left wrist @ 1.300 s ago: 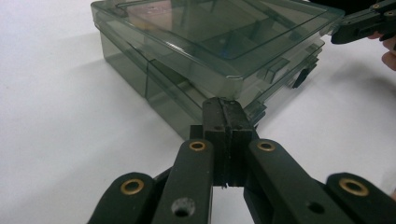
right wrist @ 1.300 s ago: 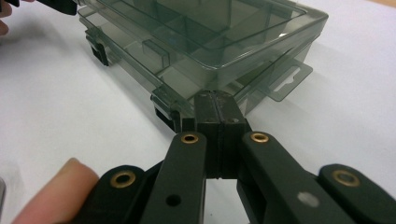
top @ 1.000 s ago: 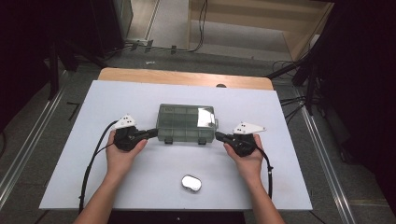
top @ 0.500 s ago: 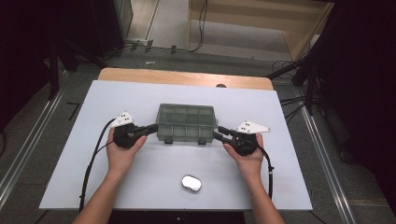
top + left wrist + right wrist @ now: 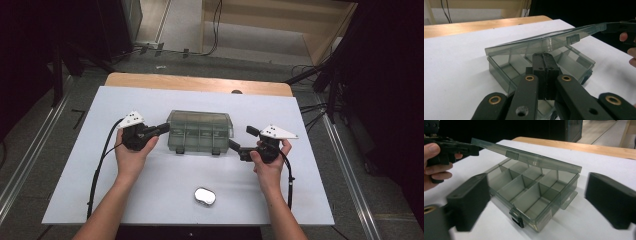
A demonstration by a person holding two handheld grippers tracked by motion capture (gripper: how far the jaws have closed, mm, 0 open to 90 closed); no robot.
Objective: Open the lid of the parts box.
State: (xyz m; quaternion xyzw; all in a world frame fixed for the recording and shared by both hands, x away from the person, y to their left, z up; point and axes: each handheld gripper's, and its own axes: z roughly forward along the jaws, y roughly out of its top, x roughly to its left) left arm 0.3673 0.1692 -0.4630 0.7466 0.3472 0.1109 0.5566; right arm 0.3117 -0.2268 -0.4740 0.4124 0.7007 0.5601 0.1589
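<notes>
1. Compartment box (image 5: 200, 132): translucent smoky grey-green, with black latches.
2. Table (image 5: 75, 165): white top with a light wooden far edge.
3. Both grippers, left gripper (image 5: 162, 129) and right gripper (image 5: 241, 140): black, with grey plates on top.
4. Small object (image 5: 204, 196): shiny silver-white.

Looks like a lab or recording studio, not a home. A white board (image 5: 165, 200) lies on a wooden table (image 5: 200, 82) ringed by dark curtains (image 5: 395, 100), with metal floor rails (image 5: 30, 165) along both sides and loose cables (image 5: 217, 30) on a bare grey floor (image 5: 185, 25). A plain plywood frame (image 5: 320, 42) stands behind; cabled handheld grippers (image 5: 150, 134) suit a data-capture rig.
</notes>
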